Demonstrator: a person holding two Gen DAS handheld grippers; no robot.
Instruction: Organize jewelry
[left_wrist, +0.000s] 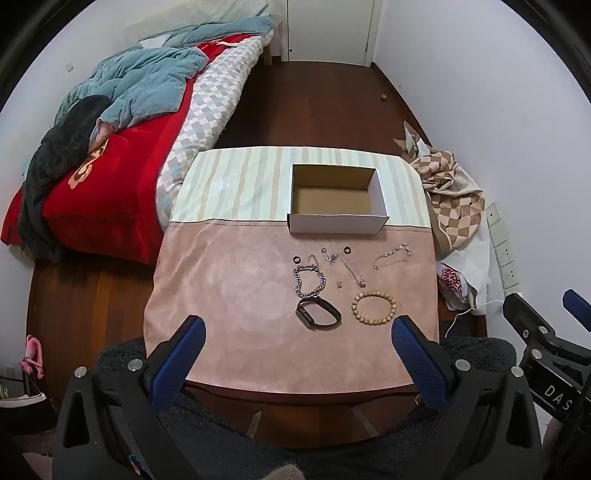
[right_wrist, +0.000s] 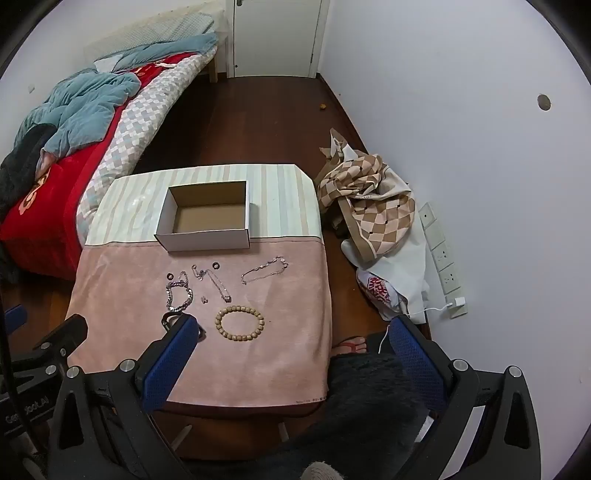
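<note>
An open white cardboard box (left_wrist: 337, 223) (right_wrist: 207, 236) stands empty on the cloth-covered table (left_wrist: 229, 280) (right_wrist: 288, 325). In front of it lie a wooden bead bracelet (left_wrist: 373, 307) (right_wrist: 240, 324), a black band (left_wrist: 318, 314), a chunky silver chain bracelet (left_wrist: 309, 282) (right_wrist: 179, 291), a thin chain bracelet (left_wrist: 392, 255) (right_wrist: 264, 270), a thin necklace (left_wrist: 349, 269) (right_wrist: 218, 282) and two small dark rings (left_wrist: 297, 258) (left_wrist: 347, 251). My left gripper (left_wrist: 297, 332) hangs open above the table's near edge, short of the jewelry. My right gripper (right_wrist: 291, 332) is open too, its left finger covering part of the black band (right_wrist: 166, 320).
A bed (left_wrist: 110, 177) with red and blue bedding stands at the left. Checked cloth and bags (right_wrist: 373, 206) lie on the floor against the right wall, with a power strip (right_wrist: 441, 258). A foot in a sandal (right_wrist: 351, 345) shows below the table's right edge.
</note>
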